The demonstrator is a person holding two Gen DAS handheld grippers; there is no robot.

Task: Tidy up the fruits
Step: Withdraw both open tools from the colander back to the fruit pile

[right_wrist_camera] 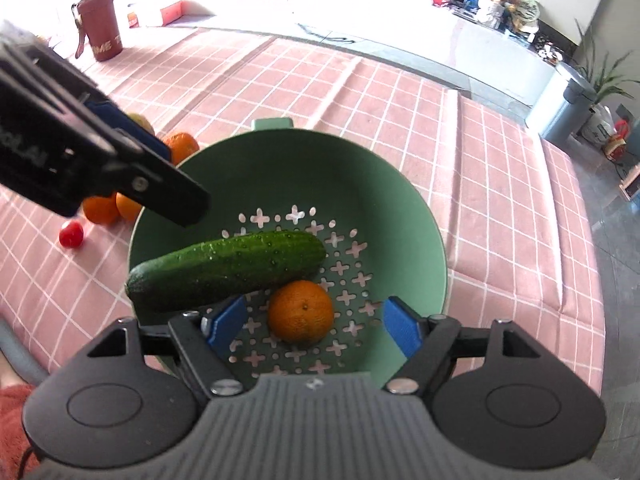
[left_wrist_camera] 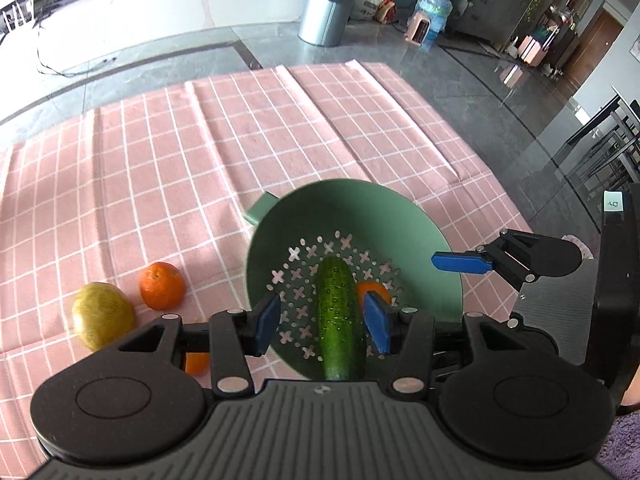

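Observation:
A green perforated bowl (left_wrist_camera: 360,208) (right_wrist_camera: 280,168) sits on the pink checked cloth. Inside it lie a cucumber (left_wrist_camera: 340,312) (right_wrist_camera: 228,268) and an orange (left_wrist_camera: 374,290) (right_wrist_camera: 300,312). My left gripper (left_wrist_camera: 322,322) hovers over the cucumber, open, its blue pads to either side and clear of it. My right gripper (right_wrist_camera: 314,324) hangs open over the orange, pads well apart and touching nothing. Left of the bowl on the cloth lie an orange (left_wrist_camera: 162,286), a yellow-green fruit (left_wrist_camera: 102,314), another orange (right_wrist_camera: 100,210) and a small red tomato (right_wrist_camera: 71,234).
A dark red bottle (right_wrist_camera: 100,24) stands at the cloth's far left corner. The cloth's right edge (left_wrist_camera: 480,152) drops to a grey floor. A metal bin (left_wrist_camera: 326,8) and a water jug (left_wrist_camera: 434,10) stand farther back. The left gripper's body (right_wrist_camera: 100,160) reaches over the bowl's left rim.

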